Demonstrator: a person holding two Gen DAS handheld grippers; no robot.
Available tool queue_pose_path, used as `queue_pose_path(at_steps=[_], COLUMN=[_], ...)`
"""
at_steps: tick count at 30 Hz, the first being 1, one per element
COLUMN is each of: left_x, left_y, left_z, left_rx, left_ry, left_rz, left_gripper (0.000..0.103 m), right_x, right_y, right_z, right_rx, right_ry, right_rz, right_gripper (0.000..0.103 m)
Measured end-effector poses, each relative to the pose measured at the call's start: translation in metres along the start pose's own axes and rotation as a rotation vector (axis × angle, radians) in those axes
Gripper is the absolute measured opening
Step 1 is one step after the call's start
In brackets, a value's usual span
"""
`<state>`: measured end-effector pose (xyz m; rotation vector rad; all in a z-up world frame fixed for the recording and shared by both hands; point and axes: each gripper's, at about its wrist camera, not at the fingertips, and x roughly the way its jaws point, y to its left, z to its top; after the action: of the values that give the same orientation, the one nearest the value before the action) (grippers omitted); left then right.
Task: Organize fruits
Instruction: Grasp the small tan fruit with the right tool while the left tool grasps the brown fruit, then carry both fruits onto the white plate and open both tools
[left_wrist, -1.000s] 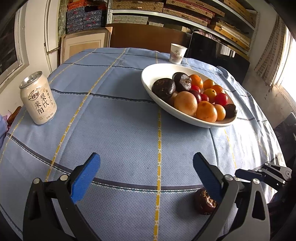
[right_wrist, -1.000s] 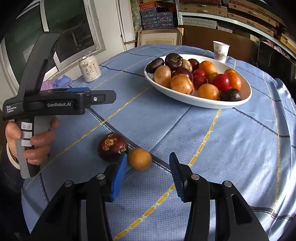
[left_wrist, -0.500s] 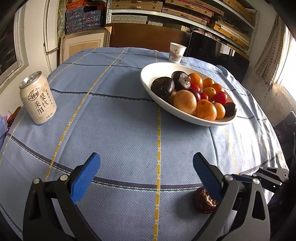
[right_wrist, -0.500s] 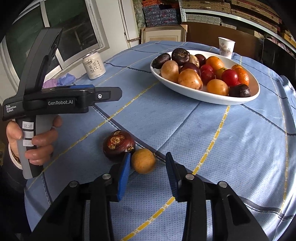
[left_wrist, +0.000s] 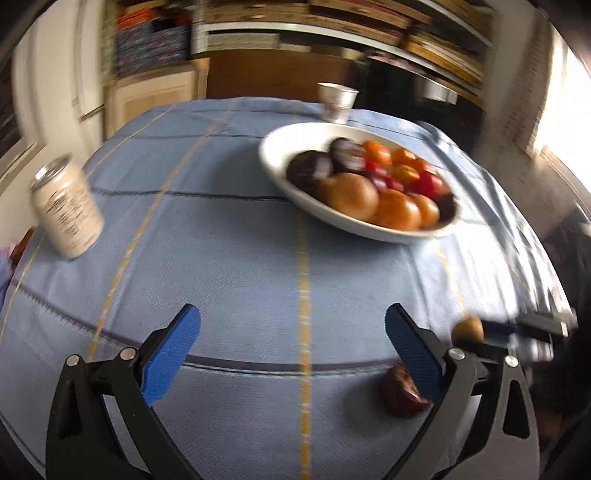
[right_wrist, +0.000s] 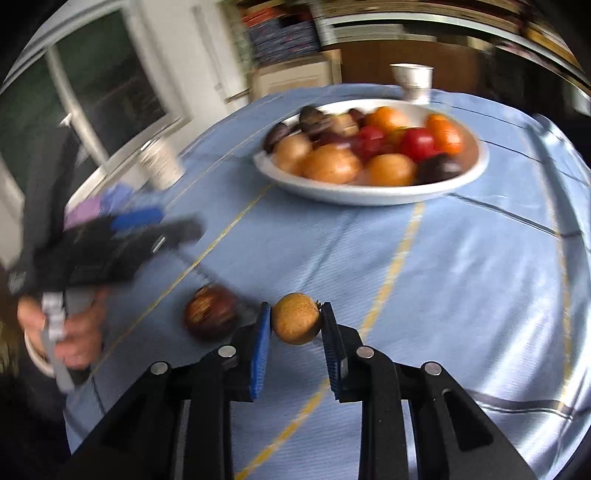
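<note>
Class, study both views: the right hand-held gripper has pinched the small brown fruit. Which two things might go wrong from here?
1. The right hand-held gripper pinches the small round brown fruit only at its pad tips; it may slip out.
2. The white bowl is already heaped with fruit, so an added one might roll off onto the blue tablecloth.
</note>
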<state>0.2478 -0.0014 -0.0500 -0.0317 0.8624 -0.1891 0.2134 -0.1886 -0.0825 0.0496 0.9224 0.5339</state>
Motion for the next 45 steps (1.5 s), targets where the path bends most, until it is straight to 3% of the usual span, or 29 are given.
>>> queue_pose_path(at_steps=[2, 5, 8, 12, 23, 33, 37, 41, 45], left_x=[-0.002, -0.006, -0.003, 0.009, 0.007, 0.007, 0.006, -0.004, -0.012], left_y=[-0.018, -0.044, -0.057, -0.06, -0.061, -0.062, -0.061, -0.054, -0.041], left_z=[-0.005, -0.015, -0.022, -0.026, -0.032, -0.032, -0.026, -0.001, 0.051], left_rx=[0.097, 0.24, 0.311, 0.32, 0.342, 0.358, 0.333, 0.307, 0.249], left_ry=[0.019, 0.017, 0.056, 0.128, 0.147, 0.145, 0.132, 0.09, 0.012], left_rz=[-0.092, -0.13, -0.168, -0.175, -0.193, -0.176, -0.155, -0.16, -0.157], left_gripper=[0.098, 0.097, 0.077, 0.06, 0.043, 0.042, 0.042, 0.042, 0.042], right_x=[-0.001, -0.003, -0.002, -0.001, 0.001, 0.001, -0.006, -0.017, -0.024], right_y=[-0.011, -0.021, -0.023, -0.02, -0.019, -0.019, -0.019, -0.024, -0.025], right_z=[0.002, 0.004, 0.003, 0.002, 0.001, 0.0, 0.004, 0.02, 0.052], right_rx=[0.05, 0.089, 0.092, 0.081, 0.076, 0.069, 0.059, 0.079, 0.076], right_ry=[-0.006, -0.01, -0.004, 0.003, 0.013, 0.015, -0.028, -0.075, -0.15], right_rz=[-0.011, -0.016, -0.014, -0.013, -0.017, -0.02, -0.022, -0.002, -0.026], right_gripper=[0.027, 0.027, 0.027, 0.027, 0.027, 0.027, 0.027, 0.027, 0.027])
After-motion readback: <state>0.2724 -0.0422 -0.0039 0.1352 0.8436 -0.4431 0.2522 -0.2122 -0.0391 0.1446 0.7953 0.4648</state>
